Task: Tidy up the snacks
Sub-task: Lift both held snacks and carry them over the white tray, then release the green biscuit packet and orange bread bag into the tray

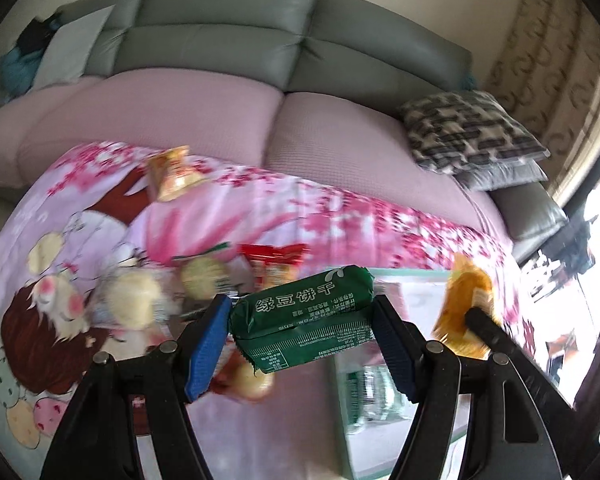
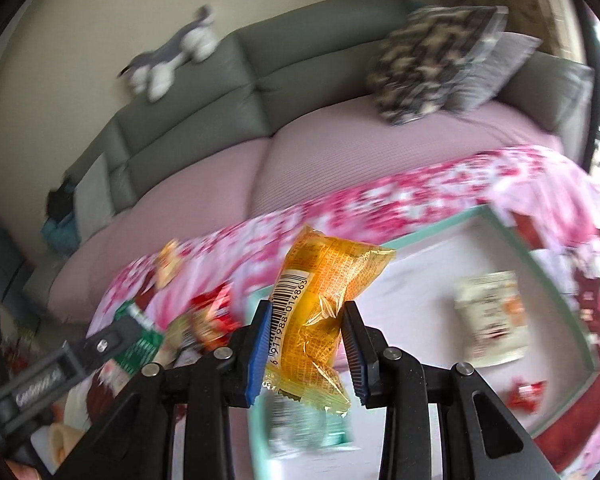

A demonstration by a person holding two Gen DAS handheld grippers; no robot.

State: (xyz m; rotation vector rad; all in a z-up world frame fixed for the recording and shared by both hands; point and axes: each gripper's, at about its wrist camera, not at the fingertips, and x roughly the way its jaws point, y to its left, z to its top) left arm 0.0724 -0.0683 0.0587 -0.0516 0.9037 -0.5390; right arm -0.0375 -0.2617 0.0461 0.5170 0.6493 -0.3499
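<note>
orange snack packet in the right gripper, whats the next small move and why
Probably carry the orange snack packet a little further over the teal-rimmed tray and let go there. The right gripper is shut on it, held above the tray's near edge, and a white packet and a red one already lie inside, so the tray looks like the collecting spot.
</note>
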